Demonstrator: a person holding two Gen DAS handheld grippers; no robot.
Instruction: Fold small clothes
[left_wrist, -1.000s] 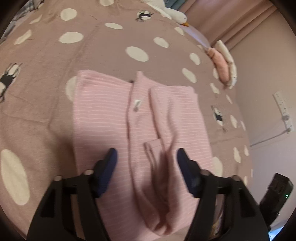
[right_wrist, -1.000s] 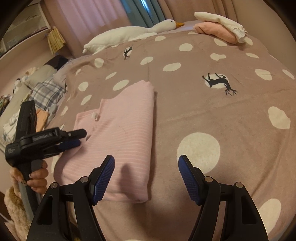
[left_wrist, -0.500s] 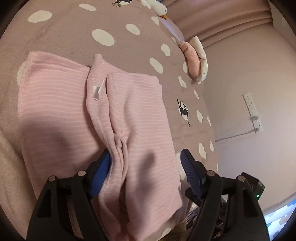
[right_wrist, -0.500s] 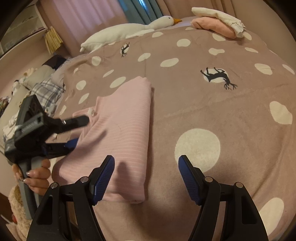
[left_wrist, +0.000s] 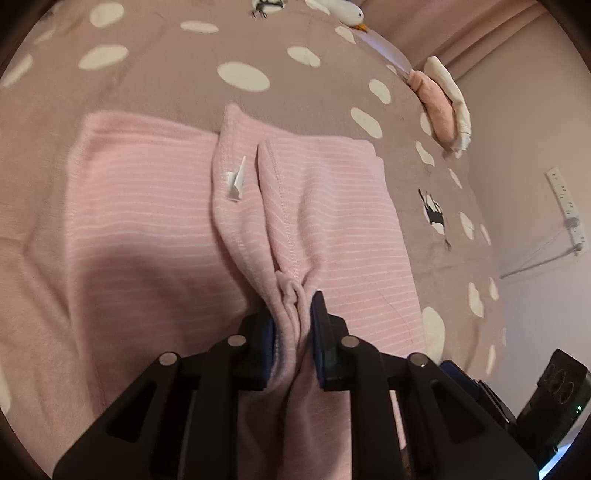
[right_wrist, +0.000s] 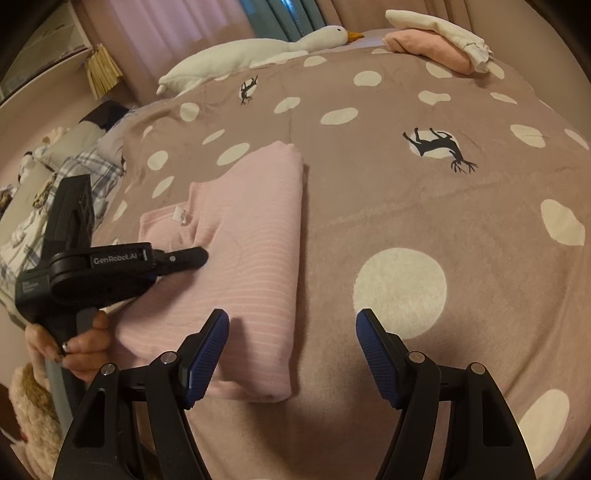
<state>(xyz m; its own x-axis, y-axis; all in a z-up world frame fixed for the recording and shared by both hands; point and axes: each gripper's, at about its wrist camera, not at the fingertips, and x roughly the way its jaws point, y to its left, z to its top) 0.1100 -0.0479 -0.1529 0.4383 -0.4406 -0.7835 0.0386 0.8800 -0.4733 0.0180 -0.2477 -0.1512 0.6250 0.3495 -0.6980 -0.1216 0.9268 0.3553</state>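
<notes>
A pink striped garment (left_wrist: 147, 206) lies partly folded on the spotted bedspread (right_wrist: 406, 184), its white label (left_wrist: 236, 181) showing at the neck. My left gripper (left_wrist: 292, 304) is closing its jaws, and the blue pads pinch a bunched ridge of the garment's near edge. In the right wrist view the same garment (right_wrist: 258, 221) lies left of centre, with the left gripper (right_wrist: 199, 256) reaching in over it, held by a hand (right_wrist: 85, 343). My right gripper (right_wrist: 292, 314) hovers open over the garment's near right corner, nothing between its fingers.
A white goose plush (right_wrist: 258, 48) and a stack of folded clothes (right_wrist: 436, 40) lie along the bed's far edge. Loose checked clothes (right_wrist: 74, 166) are piled off the bed's left side. A power strip (left_wrist: 567, 210) hangs on the right wall.
The left gripper's jaws went from wide apart to pinched together on the bunched pink cloth. The right gripper kept its place and stayed open.
</notes>
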